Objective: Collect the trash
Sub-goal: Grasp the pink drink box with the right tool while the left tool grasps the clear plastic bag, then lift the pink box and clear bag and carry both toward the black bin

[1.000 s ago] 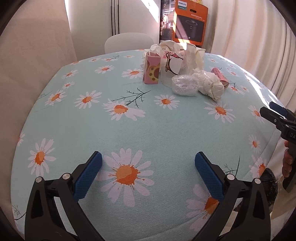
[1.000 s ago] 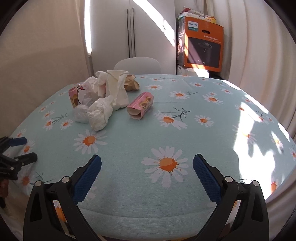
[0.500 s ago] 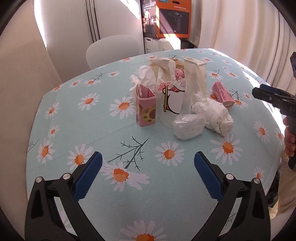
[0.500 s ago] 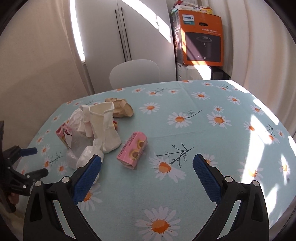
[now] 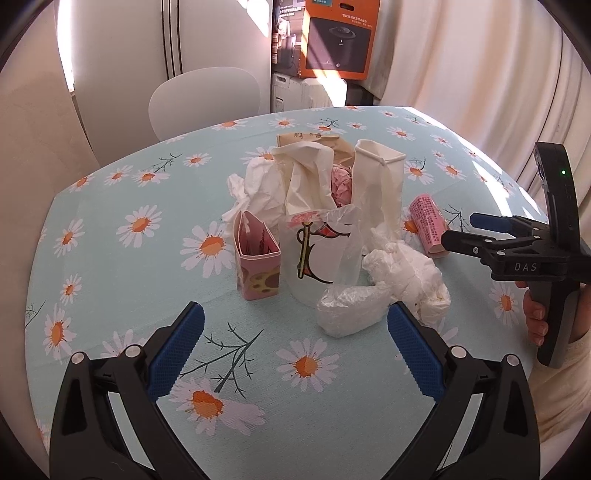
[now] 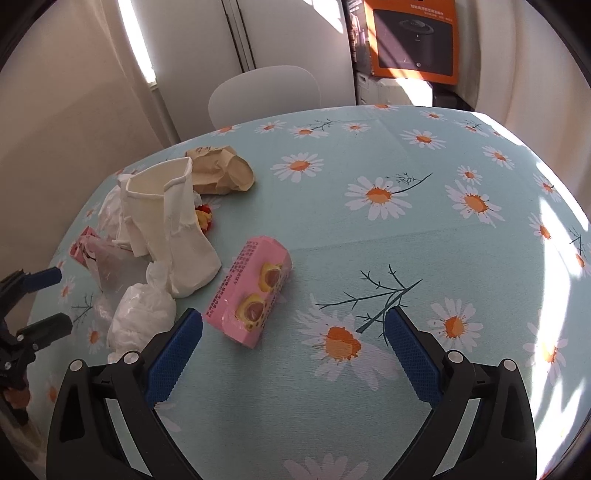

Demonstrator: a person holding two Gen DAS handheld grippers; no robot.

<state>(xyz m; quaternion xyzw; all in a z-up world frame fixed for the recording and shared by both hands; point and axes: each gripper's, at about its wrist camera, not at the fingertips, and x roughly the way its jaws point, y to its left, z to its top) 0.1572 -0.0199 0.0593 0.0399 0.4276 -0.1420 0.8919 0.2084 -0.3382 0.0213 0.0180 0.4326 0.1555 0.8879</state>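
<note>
A pile of trash sits on the daisy tablecloth (image 5: 110, 258). A white plastic bag (image 5: 317, 254) with upright cream handles stands in the middle. An open pink carton (image 5: 256, 266) stands left of it. A clear wrapped wad (image 5: 351, 314) and crumpled white tissue (image 5: 410, 277) lie in front. A pink carton lies on its side (image 6: 251, 288), just ahead of my right gripper (image 6: 293, 347). A brown paper bag (image 6: 221, 170) lies behind. My left gripper (image 5: 295, 343) is open and empty before the wad. My right gripper is open and empty.
A white chair (image 5: 207, 99) stands at the table's far side. An orange appliance box (image 5: 340, 37) and cream curtains (image 5: 461, 66) are behind. White cupboard doors (image 6: 288, 33) line the back wall. Sunlight falls on the table's right part (image 6: 554, 229).
Both grippers have moved forward and higher over the table toward the trash pile. The pile looks larger and nearer in both views. Both stay open.
</note>
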